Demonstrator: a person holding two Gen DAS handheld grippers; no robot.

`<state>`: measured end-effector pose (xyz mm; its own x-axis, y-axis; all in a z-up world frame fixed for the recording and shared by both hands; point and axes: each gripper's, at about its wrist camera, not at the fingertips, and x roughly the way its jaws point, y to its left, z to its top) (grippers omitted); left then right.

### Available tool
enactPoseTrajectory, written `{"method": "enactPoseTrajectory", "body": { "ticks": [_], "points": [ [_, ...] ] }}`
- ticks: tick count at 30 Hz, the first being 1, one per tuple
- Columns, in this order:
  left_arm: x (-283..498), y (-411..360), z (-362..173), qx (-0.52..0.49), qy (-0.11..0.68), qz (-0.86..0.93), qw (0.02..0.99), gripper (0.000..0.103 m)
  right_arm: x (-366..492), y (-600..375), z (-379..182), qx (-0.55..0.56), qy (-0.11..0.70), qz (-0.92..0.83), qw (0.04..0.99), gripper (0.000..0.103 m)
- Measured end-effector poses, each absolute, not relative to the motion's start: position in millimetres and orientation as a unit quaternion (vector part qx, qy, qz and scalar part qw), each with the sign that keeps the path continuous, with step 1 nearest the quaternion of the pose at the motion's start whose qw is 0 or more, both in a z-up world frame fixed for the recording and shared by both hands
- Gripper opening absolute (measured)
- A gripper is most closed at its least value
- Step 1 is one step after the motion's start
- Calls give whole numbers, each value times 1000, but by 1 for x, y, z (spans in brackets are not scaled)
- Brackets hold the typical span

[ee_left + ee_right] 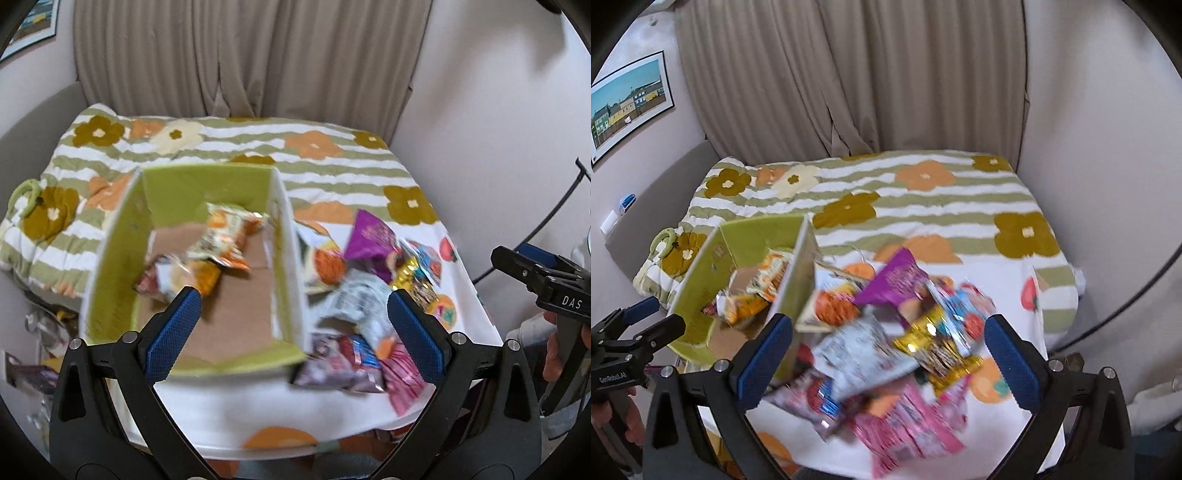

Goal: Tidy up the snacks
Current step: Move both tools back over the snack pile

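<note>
The left gripper (293, 314) is held wide open, with nothing between its blue pads (173, 332). Just beyond its left pad a green box (118, 266) is seen, white outside and with a brown cardboard floor. Two snack packets are contained in it: an orange-and-white packet (225, 240) towards the far wall and a second orange packet (177, 277) nearer the pad, the two overlapping. Whether the pad touches the box cannot be told.

The right gripper (888, 352) is likewise spread wide and grips nothing. Between and beyond its pads a loose pile of snacks is spread on a white cloth (1027, 314), just right of the box: a white packet (864, 354) in the middle, a gold one (938, 350) beside it, a purple one (897, 284) farther off, a pink one (908, 432) nearest. Motion blur prevents contact from being judged.

Farther out, a striped floral quilt (923, 206) is laid on the bed, with beige curtains (849, 74) behind.
</note>
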<state>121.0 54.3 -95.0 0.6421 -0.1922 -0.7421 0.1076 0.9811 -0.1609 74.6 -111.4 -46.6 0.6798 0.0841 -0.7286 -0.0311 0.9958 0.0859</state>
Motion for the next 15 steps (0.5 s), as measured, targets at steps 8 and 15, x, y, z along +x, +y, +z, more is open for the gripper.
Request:
{"method": "enactPoseTrajectory", "body": {
  "ticks": [8, 15],
  "points": [
    [88, -13, -137, -54, 440, -81, 893, 100, 50, -178, -98, 46, 446, 48, 893, 103],
    [73, -97, -176, 56, 438, -158, 883, 100, 42, -216, -140, 66, 476, 56, 875, 103]
  ]
}}
